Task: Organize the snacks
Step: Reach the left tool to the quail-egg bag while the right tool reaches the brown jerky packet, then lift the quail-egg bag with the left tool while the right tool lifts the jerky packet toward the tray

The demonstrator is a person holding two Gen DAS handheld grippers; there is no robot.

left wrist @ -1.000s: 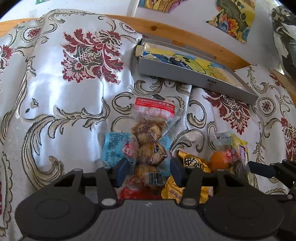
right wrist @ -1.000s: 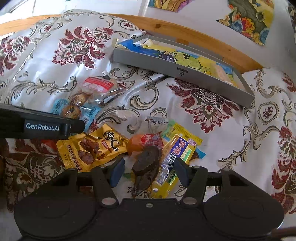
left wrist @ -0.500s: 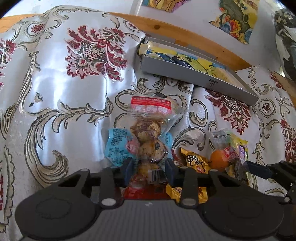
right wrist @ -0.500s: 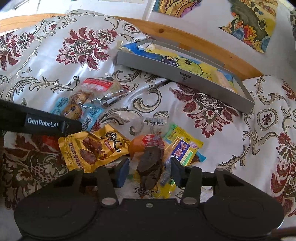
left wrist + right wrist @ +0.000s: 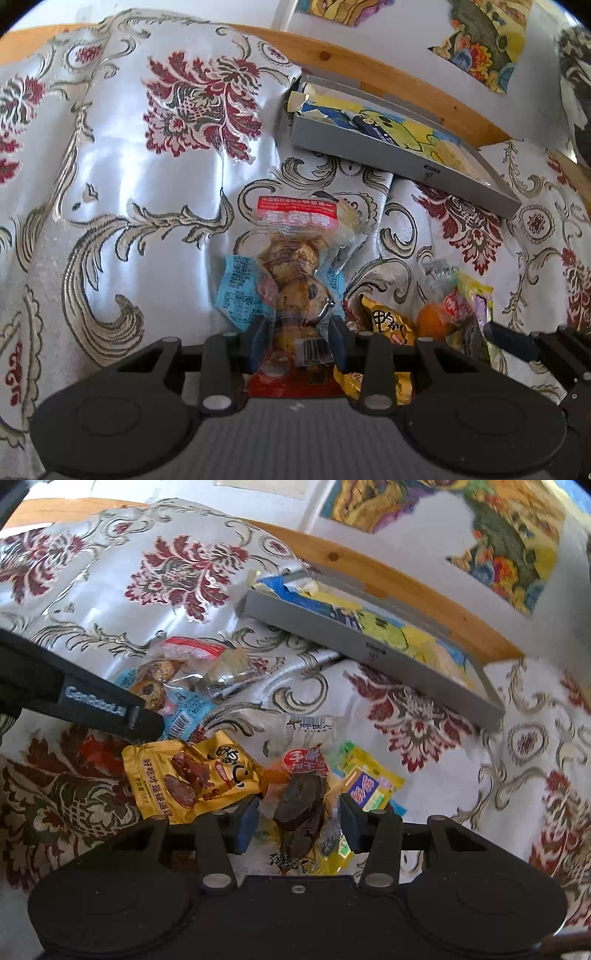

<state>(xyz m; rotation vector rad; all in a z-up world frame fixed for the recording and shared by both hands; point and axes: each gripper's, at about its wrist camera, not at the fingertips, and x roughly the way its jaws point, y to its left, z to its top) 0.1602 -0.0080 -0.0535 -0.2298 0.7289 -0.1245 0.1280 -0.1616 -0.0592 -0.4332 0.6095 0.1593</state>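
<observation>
In the left wrist view my left gripper [image 5: 297, 332] is shut on the near end of a clear egg snack pack [image 5: 295, 266] with a red label, which lies over a blue packet [image 5: 236, 291]. From the right wrist view, the left gripper's arm [image 5: 92, 701] reaches in over that egg snack pack [image 5: 159, 675]. My right gripper [image 5: 298, 819] is shut on a clear pack of dark dried snack [image 5: 301, 797] with a red label, its jaws pressed against the wrapper. A grey shallow box [image 5: 369, 653] with a yellow and blue lining lies beyond the snacks.
A yellow pouch [image 5: 192, 775] lies left of the right gripper and a yellow-purple packet [image 5: 369, 786] on its right. A red packet [image 5: 288, 384] sits under the left gripper. The floral cloth [image 5: 147, 166] is rumpled. A wooden edge [image 5: 369, 74] and wall run behind the grey box [image 5: 388, 151].
Both grippers narrowed: the left closed onto the egg snack pack, the right onto the dark snack pack. Both views shifted slightly forward.
</observation>
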